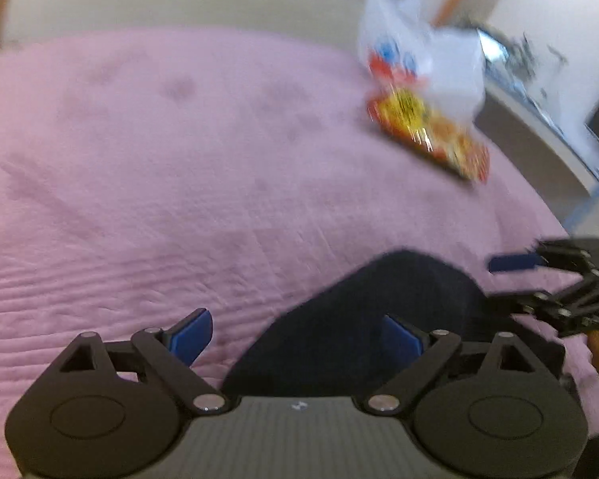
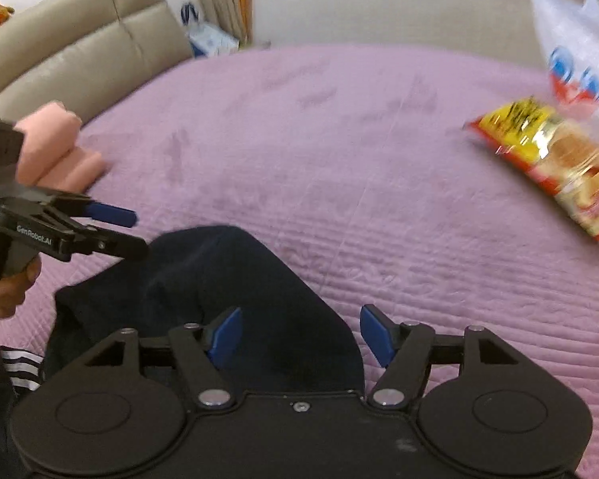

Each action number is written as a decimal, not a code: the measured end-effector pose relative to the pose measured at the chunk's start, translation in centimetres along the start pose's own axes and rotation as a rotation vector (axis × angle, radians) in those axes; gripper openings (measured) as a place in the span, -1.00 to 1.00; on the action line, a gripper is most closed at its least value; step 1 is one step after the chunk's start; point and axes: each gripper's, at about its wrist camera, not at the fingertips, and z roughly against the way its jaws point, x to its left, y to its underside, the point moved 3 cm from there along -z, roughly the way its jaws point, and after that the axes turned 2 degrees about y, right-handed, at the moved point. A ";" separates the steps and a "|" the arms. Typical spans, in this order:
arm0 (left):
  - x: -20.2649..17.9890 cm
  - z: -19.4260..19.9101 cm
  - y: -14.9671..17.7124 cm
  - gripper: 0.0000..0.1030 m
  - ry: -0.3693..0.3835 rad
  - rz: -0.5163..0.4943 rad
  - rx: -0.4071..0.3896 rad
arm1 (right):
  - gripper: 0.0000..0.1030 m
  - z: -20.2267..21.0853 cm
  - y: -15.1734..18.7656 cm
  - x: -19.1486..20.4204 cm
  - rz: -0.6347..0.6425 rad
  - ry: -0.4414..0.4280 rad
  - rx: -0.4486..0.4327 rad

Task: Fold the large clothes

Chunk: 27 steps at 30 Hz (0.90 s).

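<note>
A dark navy garment [image 1: 379,299] lies bunched on the pink bedspread [image 1: 179,159], low in both views. In the right wrist view the garment [image 2: 219,279] shows white stripes [image 2: 20,363] at its lower left end. My left gripper [image 1: 295,337] is open above its left edge, with nothing pinched. My right gripper [image 2: 299,337] is open over the garment's right edge, its pads apart from the cloth. Each gripper shows in the other's view: the right gripper [image 1: 507,283] at the right, the left gripper [image 2: 127,231] at the left, held by a hand [image 2: 4,291].
A red and yellow snack bag [image 2: 551,163] and a white plastic bag [image 2: 579,40] lie at the bed's far right. A folded pink cloth [image 2: 60,147] sits at the left near a beige padded headboard [image 2: 80,48]. Bare bedspread [image 2: 339,139] stretches beyond the garment.
</note>
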 end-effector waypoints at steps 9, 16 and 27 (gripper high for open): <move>0.4 -3.8 0.9 -0.16 0.001 -0.014 0.117 | -0.14 -4.4 2.0 1.2 0.024 -0.052 0.116; -3.3 3.5 3.4 -0.77 0.064 -0.119 -0.054 | -0.82 1.7 3.1 5.2 0.190 -0.012 0.008; -14.9 26.8 14.1 -0.76 0.107 -0.251 -0.307 | -0.87 24.5 9.0 16.8 0.446 0.093 -0.326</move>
